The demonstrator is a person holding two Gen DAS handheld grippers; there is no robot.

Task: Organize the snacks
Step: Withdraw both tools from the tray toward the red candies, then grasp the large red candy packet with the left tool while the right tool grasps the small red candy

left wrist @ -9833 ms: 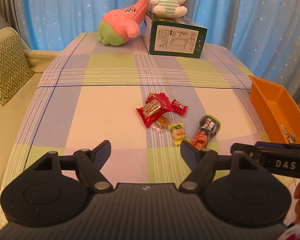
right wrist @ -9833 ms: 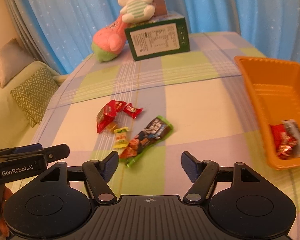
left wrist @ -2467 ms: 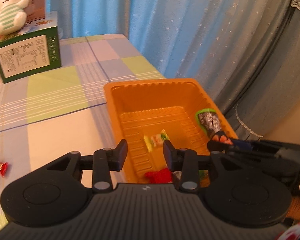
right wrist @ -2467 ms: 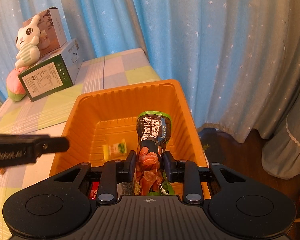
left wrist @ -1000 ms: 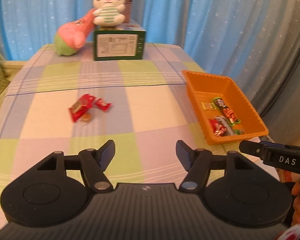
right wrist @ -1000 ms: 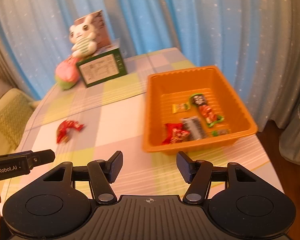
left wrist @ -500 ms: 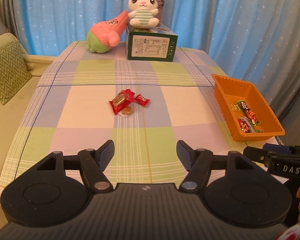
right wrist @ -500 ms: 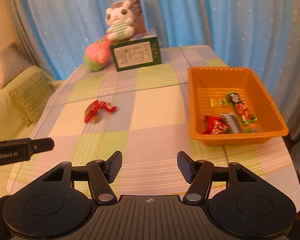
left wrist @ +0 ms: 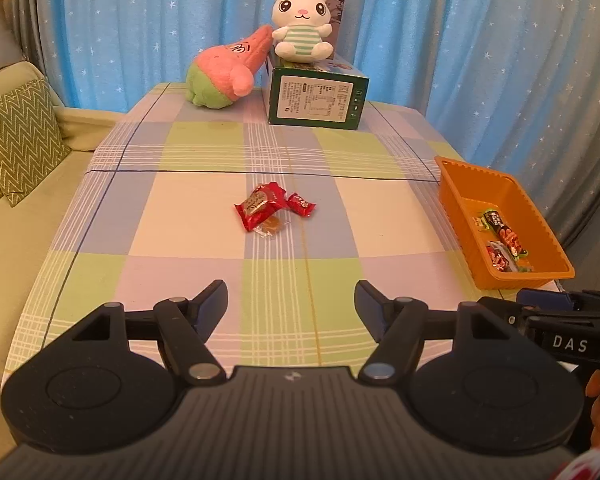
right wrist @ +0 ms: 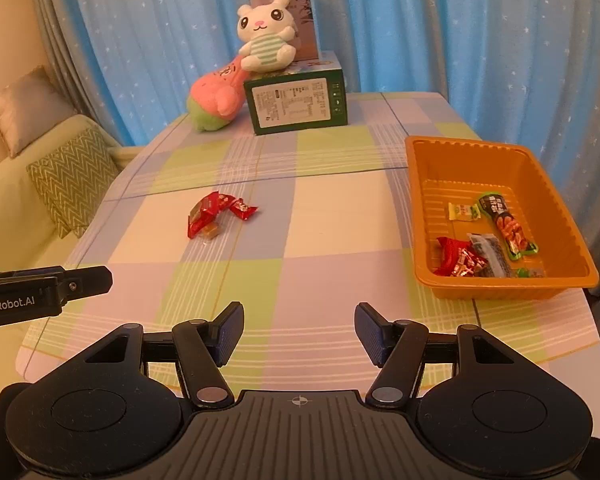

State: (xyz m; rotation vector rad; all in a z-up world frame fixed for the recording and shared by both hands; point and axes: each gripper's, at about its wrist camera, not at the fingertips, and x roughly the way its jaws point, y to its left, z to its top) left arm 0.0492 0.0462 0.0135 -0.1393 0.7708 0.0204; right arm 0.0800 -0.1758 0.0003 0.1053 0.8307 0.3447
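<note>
A large red snack packet (left wrist: 259, 205) (right wrist: 203, 214), a small red candy (left wrist: 300, 204) (right wrist: 243, 209) and an amber wrapped candy (left wrist: 271, 225) (right wrist: 209, 232) lie together mid-table. The orange tray (left wrist: 452, 184) (right wrist: 417, 184) at the table's right edge holds several snacks, among them a dark-and-green packet (right wrist: 504, 224) and a yellow-green sweet (right wrist: 464, 212). My left gripper (left wrist: 291, 300) hovers open over the near table edge, nothing between its fingers. My right gripper (right wrist: 299, 330) is likewise open and empty, to the tray's near left.
A green box (left wrist: 318, 100) with a white bunny plush (left wrist: 302, 24) on top and a pink-green plush (left wrist: 224, 76) stand at the table's far end. A sofa with a zigzag cushion (left wrist: 16, 140) lies left. Blue curtains hang behind.
Both grippers have drawn back from the tray and swung left, so the loose red snacks now sit ahead of them. Both have stayed open and empty.
</note>
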